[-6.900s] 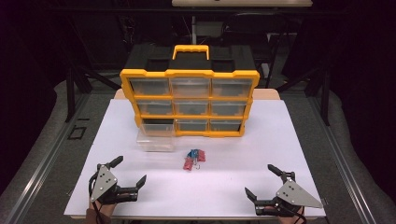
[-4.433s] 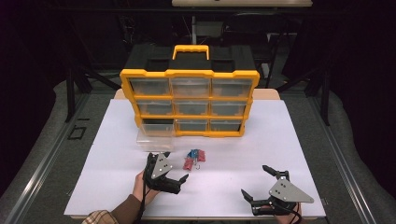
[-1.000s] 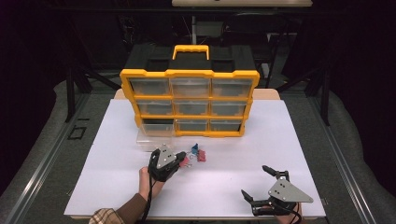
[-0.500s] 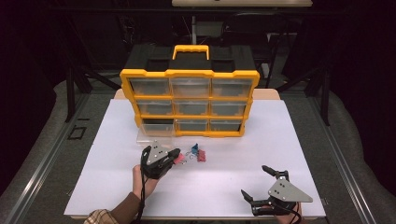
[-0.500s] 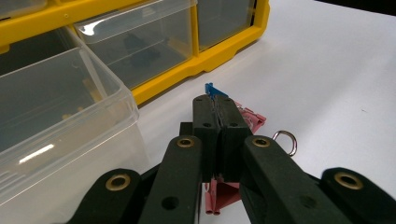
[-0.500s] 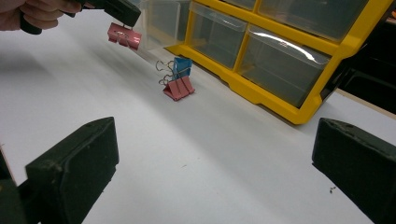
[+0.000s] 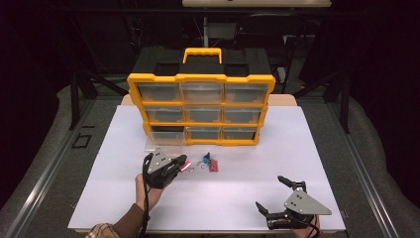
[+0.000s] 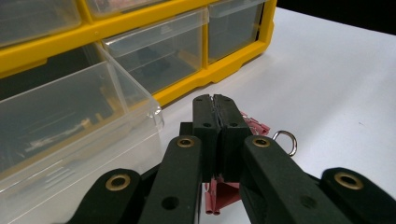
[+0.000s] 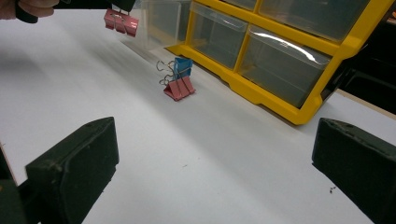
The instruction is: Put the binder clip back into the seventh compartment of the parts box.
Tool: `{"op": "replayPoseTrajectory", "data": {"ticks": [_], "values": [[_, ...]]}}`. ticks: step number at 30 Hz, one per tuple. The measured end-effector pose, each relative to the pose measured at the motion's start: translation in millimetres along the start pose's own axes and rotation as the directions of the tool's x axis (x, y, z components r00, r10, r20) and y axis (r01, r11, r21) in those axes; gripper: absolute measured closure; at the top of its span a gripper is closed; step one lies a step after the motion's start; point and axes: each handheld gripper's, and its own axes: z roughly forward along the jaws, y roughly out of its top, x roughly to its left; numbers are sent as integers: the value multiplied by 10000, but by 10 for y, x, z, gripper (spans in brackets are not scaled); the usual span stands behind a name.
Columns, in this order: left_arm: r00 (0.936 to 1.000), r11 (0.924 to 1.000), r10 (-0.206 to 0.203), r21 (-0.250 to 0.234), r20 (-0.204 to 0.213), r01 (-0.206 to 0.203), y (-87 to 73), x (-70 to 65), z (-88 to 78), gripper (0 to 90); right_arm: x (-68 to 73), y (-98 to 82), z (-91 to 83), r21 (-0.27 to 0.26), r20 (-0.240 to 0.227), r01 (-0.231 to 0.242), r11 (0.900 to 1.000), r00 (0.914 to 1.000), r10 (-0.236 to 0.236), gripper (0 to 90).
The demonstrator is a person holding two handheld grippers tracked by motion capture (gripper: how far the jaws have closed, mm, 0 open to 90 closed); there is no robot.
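Organizer [image 7: 200, 108] blocks far middle of table [image 7: 307, 148]. Pulled-out drawer [image 7: 163, 141] juts near its lower left. Two clips [image 7: 210, 162] lie just near of organizer, centre. Right half and near strip of table open for passage.

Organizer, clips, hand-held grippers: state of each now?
Left hand-held gripper: shut on pink clip, lifted off the table.
Right hand-held gripper: open, empty.
Bottom-left drawer: pulled out.
Other drawers: closed.
Blue clip and second pink clip: on the table, touching.
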Motion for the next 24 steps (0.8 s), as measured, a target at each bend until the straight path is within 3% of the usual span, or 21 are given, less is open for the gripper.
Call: {"op": "replayPoseTrajectory", "data": {"ticks": [8, 24], "values": [[9999, 9998, -125, -146, -49, 124, 25, 35, -44, 884, -3, -1, 0, 1, 5, 3, 10000, 10000, -3, 1], [9993, 9956, -291, -903, -251, 267, 166, 109, -208, 884, -6, -2, 4, 30, 16, 20, 10000, 10000, -20, 1]]}}
